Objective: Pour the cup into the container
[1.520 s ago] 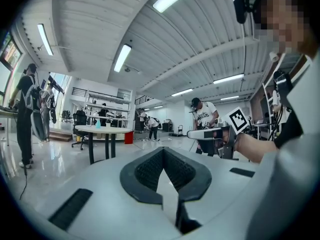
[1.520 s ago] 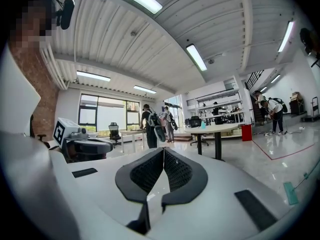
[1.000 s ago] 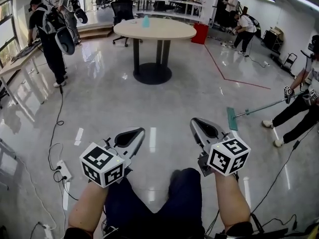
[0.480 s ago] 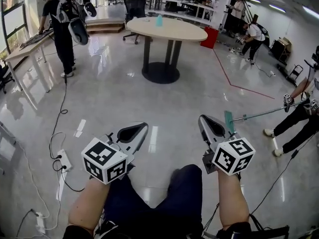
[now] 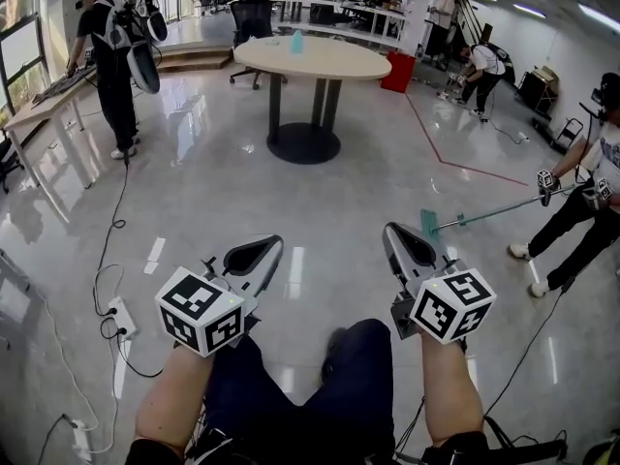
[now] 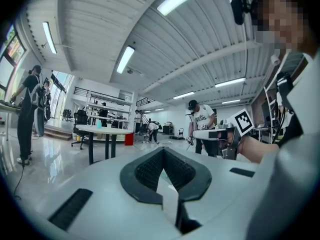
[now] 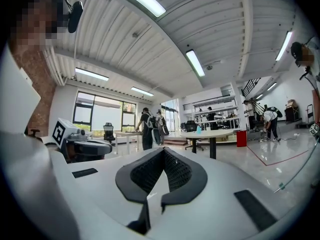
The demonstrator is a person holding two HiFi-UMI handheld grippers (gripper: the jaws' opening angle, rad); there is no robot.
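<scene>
- While both tools hang idle over the holder's dark-trousered lap (image 5: pixel 320 395), no pouring is under way. The left gripper (image 5: pixel 254 257), with its black-and-white marker cube, has its jaws pressed together on nothing. The right gripper (image 5: pixel 407 250) is likewise closed and empty.
- The only likely candidate for the cup is a small pale-blue object (image 5: pixel 296 42). It stands on the beige oval table with the black pedestal (image 5: pixel 339 61), far off at twelve o'clock. From here it is too small to say whether it really is a cup. No container shows in any view.
- The step in hand, as I judge it, is the approach: get to that table before anything else.
- To do that well, mind the ground. A white power strip with trailing black cables (image 5: pixel 123 316) lies at eight o'clock, just beside the left leg. The glossy grey floor (image 5: pixel 213 192) also looks slippery.
- A person (image 5: pixel 581 211) holding a long-handled mop with a teal head (image 5: pixel 428 223) works at two o'clock, so pass well apart from it.
- Open the chosen gripper's jaws only on nearing the table, and take the cup low on its wall and upright. Find the container first, so the cup travels the shortest way.
</scene>
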